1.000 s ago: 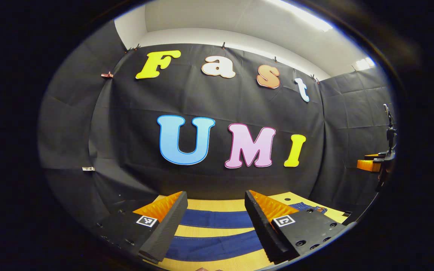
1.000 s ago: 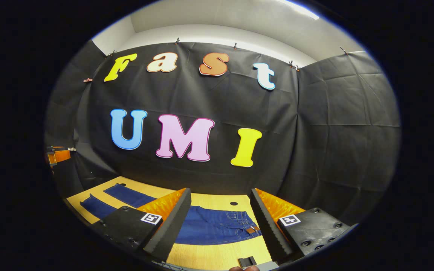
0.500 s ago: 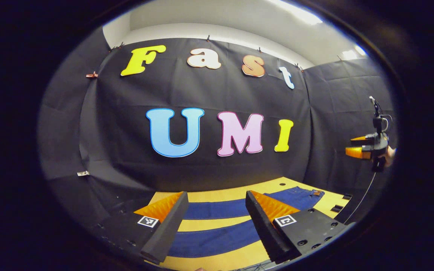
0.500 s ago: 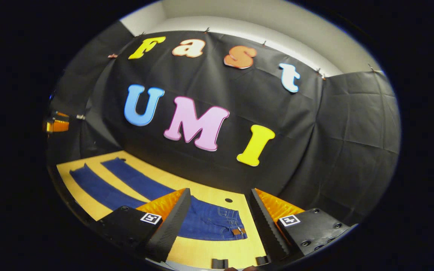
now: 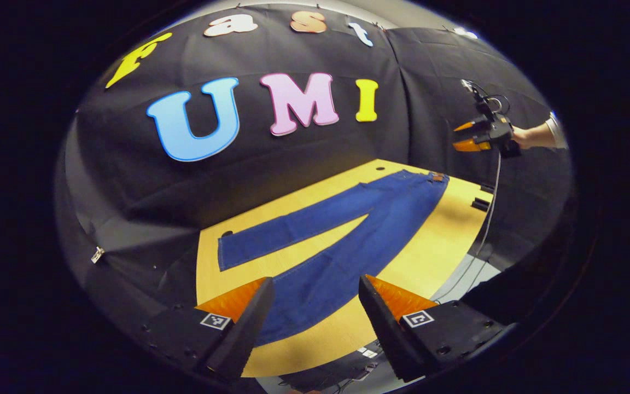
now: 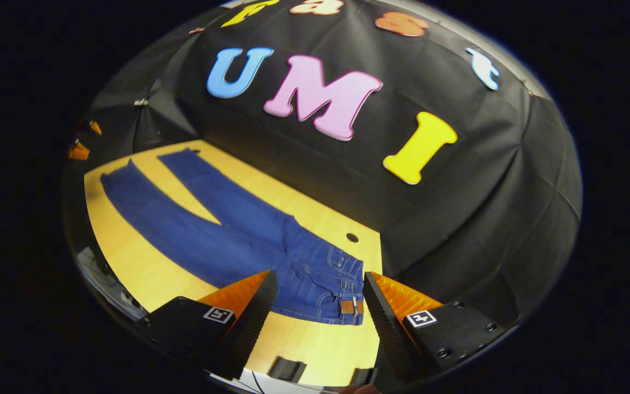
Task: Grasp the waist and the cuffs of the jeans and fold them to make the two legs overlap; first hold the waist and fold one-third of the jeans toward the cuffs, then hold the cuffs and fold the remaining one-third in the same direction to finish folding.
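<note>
Blue jeans lie flat on the wooden table, legs spread in a V. In the left gripper view the cuffs are near and the waist is far. My left gripper hangs open above the nearer leg's cuff end. The right gripper, held by a hand, hovers beyond the waist. In the right gripper view the jeans run away to the left, and my right gripper stands open above the waist with its brown patch.
Black cloth walls close the table's far side and ends. A small round hole sits in the tabletop beside the waist. Dark clips sit at the table's edge, and a cable hangs from the right gripper. Cables lie below the near edge.
Both views have tipped downward, so the whole jeans now show. Each gripper has come closer over its end of the jeans. Both stay open.
</note>
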